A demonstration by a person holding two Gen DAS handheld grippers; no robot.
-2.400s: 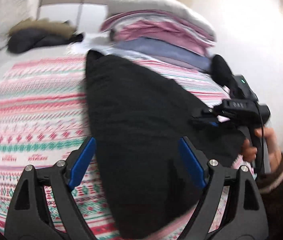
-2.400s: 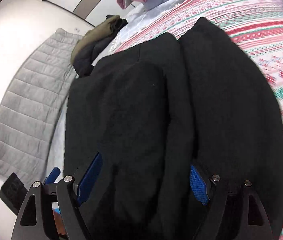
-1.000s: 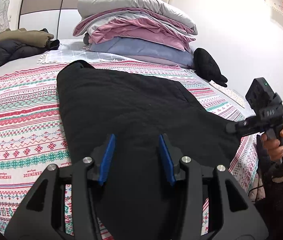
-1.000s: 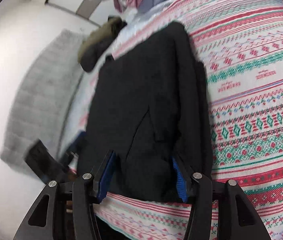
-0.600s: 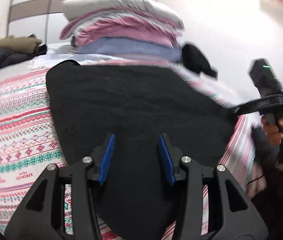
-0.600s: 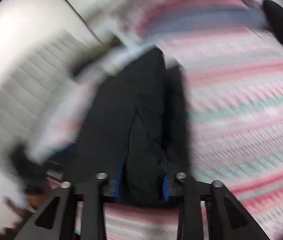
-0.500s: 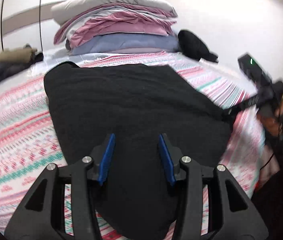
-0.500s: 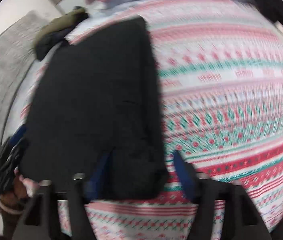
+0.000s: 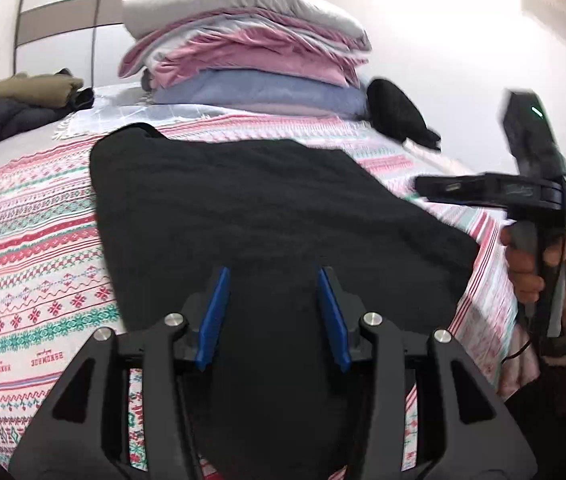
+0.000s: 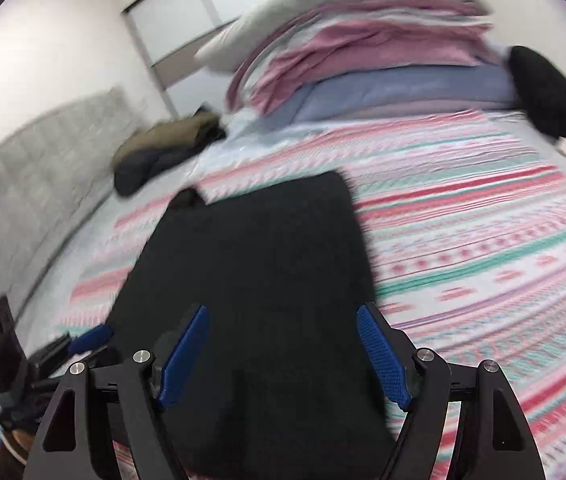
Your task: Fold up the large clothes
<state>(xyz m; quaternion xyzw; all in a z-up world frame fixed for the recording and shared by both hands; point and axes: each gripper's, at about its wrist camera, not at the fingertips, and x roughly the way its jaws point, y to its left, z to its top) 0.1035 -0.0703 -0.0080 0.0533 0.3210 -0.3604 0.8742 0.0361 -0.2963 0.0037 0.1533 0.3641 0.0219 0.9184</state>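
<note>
A large black garment [image 9: 251,208] lies folded lengthwise on the patterned bedspread [image 9: 23,264]. It also shows in the right wrist view [image 10: 255,264]. My left gripper [image 9: 273,276] hovers over the garment's near end, its blue pads part open with nothing between them. My right gripper [image 10: 283,320] is open and empty above the garment's near end. In the left wrist view the right gripper [image 9: 435,188] is held up in a hand at the bed's right edge.
A stack of folded quilts and pillows [image 9: 243,60] sits at the head of the bed. An olive and dark jacket heap [image 9: 15,108] lies at the far left. A small black item [image 9: 399,116] lies beside the stack. A grey padded wall panel [image 10: 15,184] is on the left.
My right gripper has let go of the garment's near end, opened wide and lifted away to the right. My left gripper has stayed part open over the garment.
</note>
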